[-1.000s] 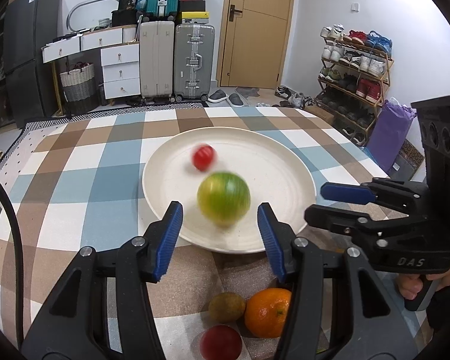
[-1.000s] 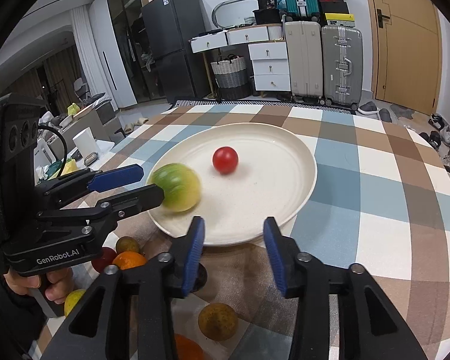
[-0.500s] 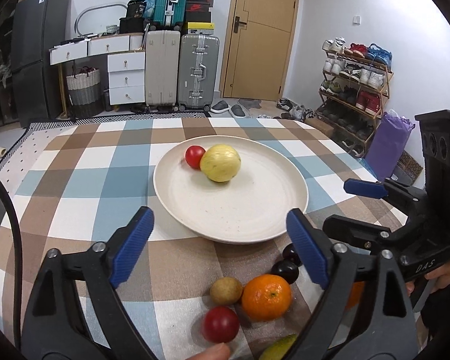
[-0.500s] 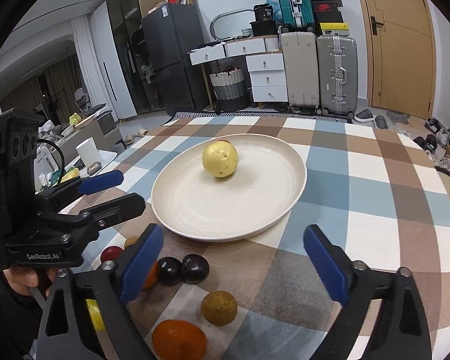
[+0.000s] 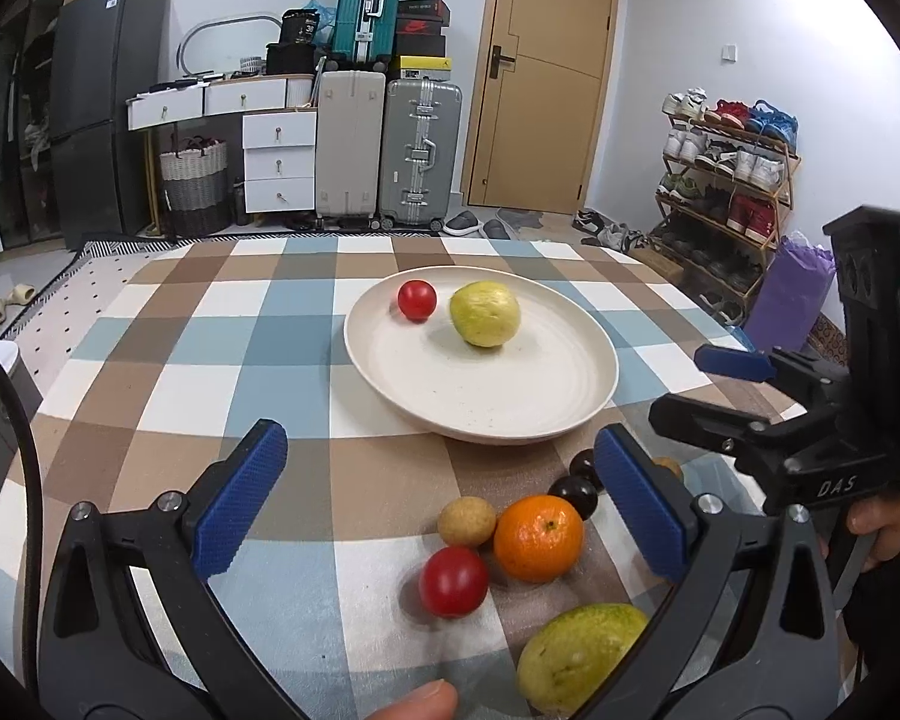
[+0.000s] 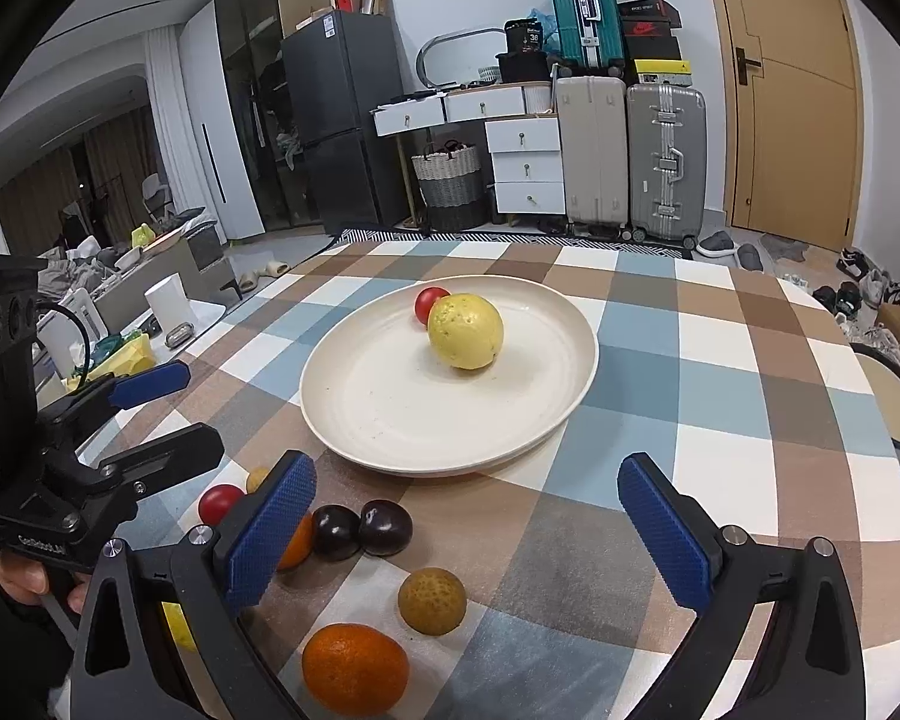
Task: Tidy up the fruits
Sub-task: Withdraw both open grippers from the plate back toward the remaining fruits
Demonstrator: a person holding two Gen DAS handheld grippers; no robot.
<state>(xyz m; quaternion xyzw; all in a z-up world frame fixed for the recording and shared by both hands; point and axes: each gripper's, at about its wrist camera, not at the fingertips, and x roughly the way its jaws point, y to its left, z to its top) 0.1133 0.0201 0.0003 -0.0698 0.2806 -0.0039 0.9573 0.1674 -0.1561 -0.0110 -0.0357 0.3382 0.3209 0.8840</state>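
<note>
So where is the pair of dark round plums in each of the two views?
Left wrist view: the pair of dark round plums lies lower right of centre, partly hidden behind the right blue pad.
Right wrist view: the plums lie lower left of centre, side by side, fully visible.
Shared landmark: the round cream plate, with the plums just in front of its near rim.

Even bright indoor light, soft shadows; sharp focus, no motion blur; strong fisheye bending, dark vignette at corners.

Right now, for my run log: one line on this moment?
plate: tomato, guava | left gripper: opening, empty | right gripper: open, empty | table: other fruit loose
</note>
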